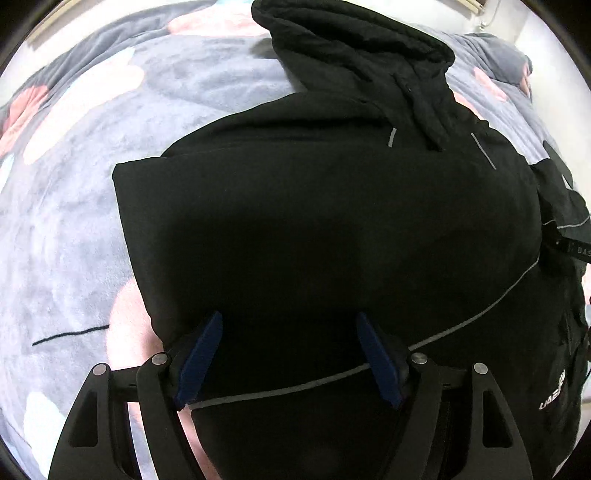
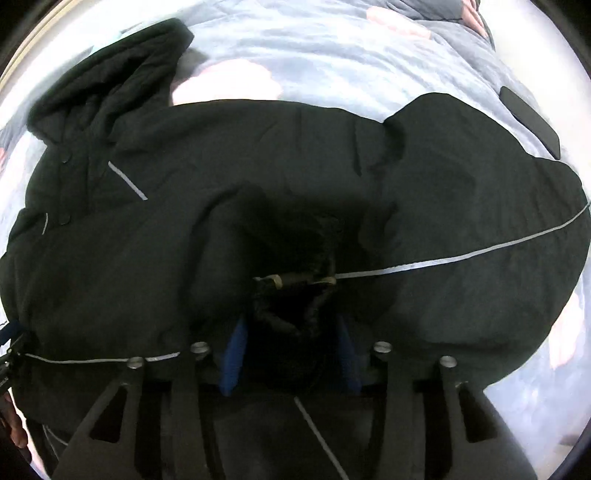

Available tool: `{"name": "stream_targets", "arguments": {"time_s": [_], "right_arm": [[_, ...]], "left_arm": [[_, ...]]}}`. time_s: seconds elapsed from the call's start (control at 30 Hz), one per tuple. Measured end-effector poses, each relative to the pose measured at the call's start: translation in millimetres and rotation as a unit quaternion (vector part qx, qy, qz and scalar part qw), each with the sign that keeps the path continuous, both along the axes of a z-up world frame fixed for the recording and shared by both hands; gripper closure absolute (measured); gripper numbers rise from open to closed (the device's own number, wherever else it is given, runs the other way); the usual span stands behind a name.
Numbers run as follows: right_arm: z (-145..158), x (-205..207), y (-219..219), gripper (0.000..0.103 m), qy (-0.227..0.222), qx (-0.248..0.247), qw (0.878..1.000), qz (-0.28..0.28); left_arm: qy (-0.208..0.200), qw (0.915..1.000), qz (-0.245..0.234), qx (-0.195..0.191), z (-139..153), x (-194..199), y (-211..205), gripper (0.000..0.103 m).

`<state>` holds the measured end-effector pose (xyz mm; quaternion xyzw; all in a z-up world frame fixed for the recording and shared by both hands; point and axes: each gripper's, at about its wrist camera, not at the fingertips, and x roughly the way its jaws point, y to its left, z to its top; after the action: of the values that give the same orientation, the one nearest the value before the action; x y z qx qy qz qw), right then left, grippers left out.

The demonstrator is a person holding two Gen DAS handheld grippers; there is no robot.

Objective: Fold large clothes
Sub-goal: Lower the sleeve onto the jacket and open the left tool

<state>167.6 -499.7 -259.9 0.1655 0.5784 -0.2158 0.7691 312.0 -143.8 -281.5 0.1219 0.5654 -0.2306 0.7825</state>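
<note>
Black jacket [image 1: 314,221] spread on floral blanket [image 1: 74,184], hood [image 1: 351,48] upper centre. Left gripper [image 1: 290,363] jaws apart over hem; right gripper [image 2: 290,354] jaws apart around bunched fabric.

I am working in a home, in a bedroom. Under me lies a bed spread with a plush grey-blue blanket [image 1: 85,177] printed with pink and white patches, rumpled toward its far edge. A black hooded jacket [image 1: 314,229] is laid out flat on it. Beyond the bedding I see a pale wall [image 1: 546,33].
</note>
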Motion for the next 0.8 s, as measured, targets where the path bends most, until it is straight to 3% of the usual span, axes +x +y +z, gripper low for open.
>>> {"name": "stream_targets", "arguments": {"time_s": [0.07, 0.13, 0.17, 0.23, 0.3, 0.43, 0.5, 0.57, 0.6, 0.67, 0.8], "right_arm": [[17.3, -4.3, -4.2, 0.050, 0.003, 0.008, 1.000, -0.018], [47.5, -14.3, -2.0, 0.044, -0.031, 0.008, 0.999, -0.025], [60.2, -17.8, 3.1, 0.035, -0.048, 0.003, 0.999, -0.021], [84.9, -22.8, 22.5, 0.027, -0.082, -0.018, 0.996, -0.004], [88.1, -15.5, 44.1, 0.027, -0.090, -0.022, 0.995, 0.021], [48.8, 4.4, 77.9, 0.032, -0.037, -0.039, 0.996, 0.072], [19.1, 5.1, 79.5, 0.041, -0.001, -0.037, 0.998, 0.058], [-11.0, -1.1, 69.4, 0.042, 0.032, -0.011, 0.999, 0.027], [-26.1, -9.6, 58.7, 0.041, 0.028, 0.024, 0.999, 0.001], [-31.8, -18.6, 47.5, 0.042, 0.005, 0.061, 0.998, -0.024], [-14.0, -25.0, 42.9, 0.042, 0.010, 0.084, 0.996, -0.041]], "left_arm": [[0.001, 0.9999, 0.009, -0.009, 11.1, 0.8, 3.5, 0.028], [0.005, 0.9981, 0.023, -0.057, 33.7, -1.3, 10.8, 0.028], [0.004, 0.9972, 0.026, -0.070, 41.3, -1.8, 12.8, 0.028], [-0.006, 0.9945, 0.031, -0.100, 60.3, -4.5, 12.6, 0.028], [-0.004, 0.9948, 0.024, -0.099, 61.8, -8.4, 2.1, 0.028], [0.026, 0.9976, 0.003, -0.064, 34.8, -17.8, -21.7, 0.028], [0.041, 0.9983, 0.004, -0.042, 15.4, -24.7, -26.8, 0.028], [0.025, 0.9995, -0.005, -0.019, 3.3, -34.2, -28.9, 0.028], [0.016, 0.9997, -0.014, -0.011, 1.3, -36.8, -30.4, 0.028], [0.010, 0.9997, -0.020, 0.001, 0.5, -39.5, -34.4, 0.028], [0.024, 0.9997, -0.010, -0.002, 15.2, -41.0, -32.8, 0.028]]}}
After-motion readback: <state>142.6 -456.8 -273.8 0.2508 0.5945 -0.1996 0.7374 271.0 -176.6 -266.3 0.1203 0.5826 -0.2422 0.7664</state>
